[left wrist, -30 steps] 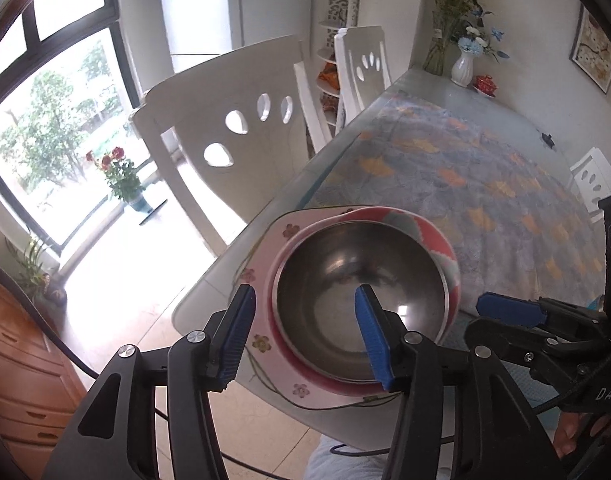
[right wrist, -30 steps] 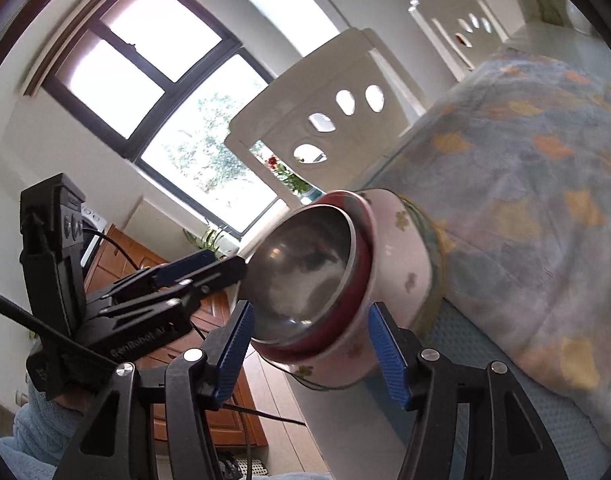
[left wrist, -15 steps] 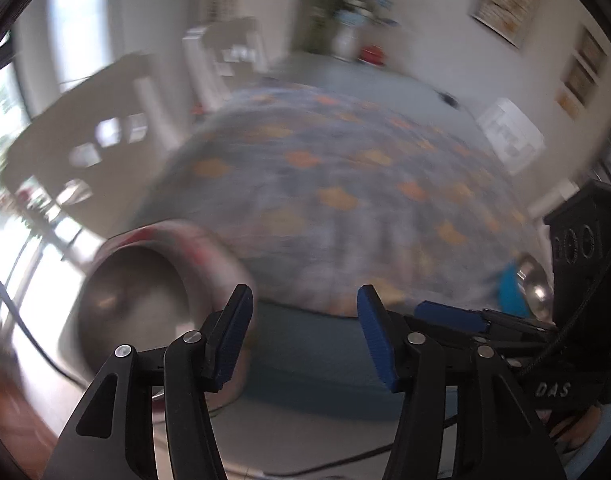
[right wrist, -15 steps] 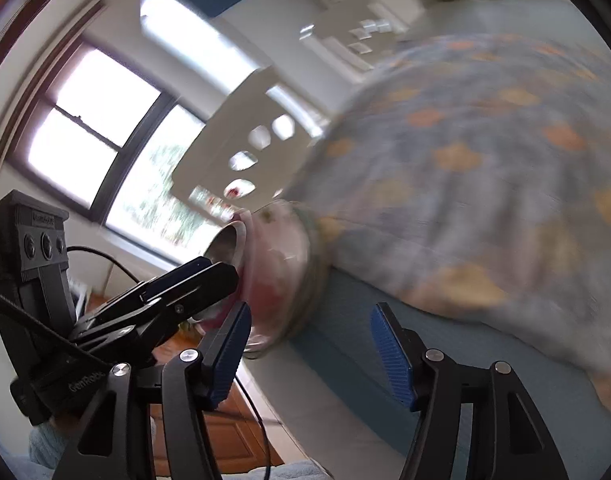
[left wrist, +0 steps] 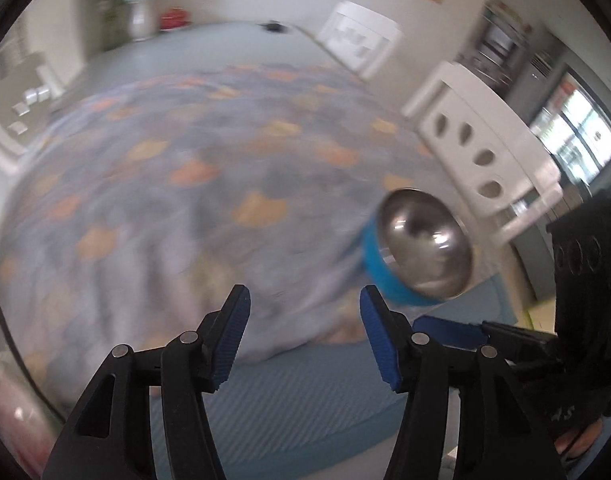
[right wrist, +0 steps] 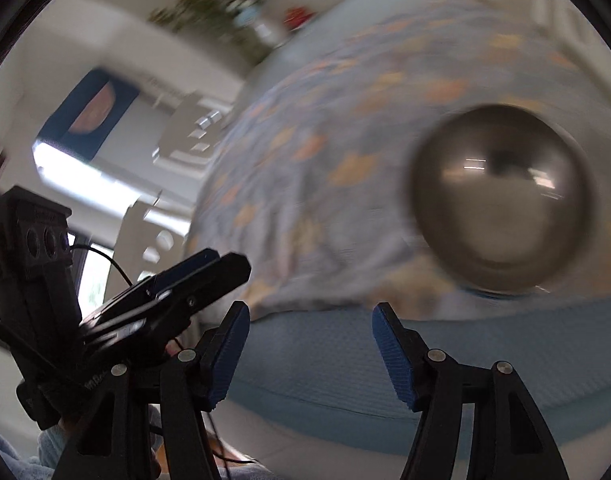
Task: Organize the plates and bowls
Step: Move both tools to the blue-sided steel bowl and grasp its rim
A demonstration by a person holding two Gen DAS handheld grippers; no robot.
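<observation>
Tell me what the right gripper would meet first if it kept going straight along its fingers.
Probably the patterned blue-and-orange tablecloth, just past the light blue ribbed mat. The right gripper is open and empty. The steel bowl lies right of that line, though blur leaves depth unclear.

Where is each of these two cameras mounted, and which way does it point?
Left wrist: on the left gripper, looking down over the patterned tablecloth; the right gripper shows alongside.
Right wrist: on the right gripper, facing the blue steel bowl; the left gripper shows.
Shared: bowl, tablecloth, open jaws.
</observation>
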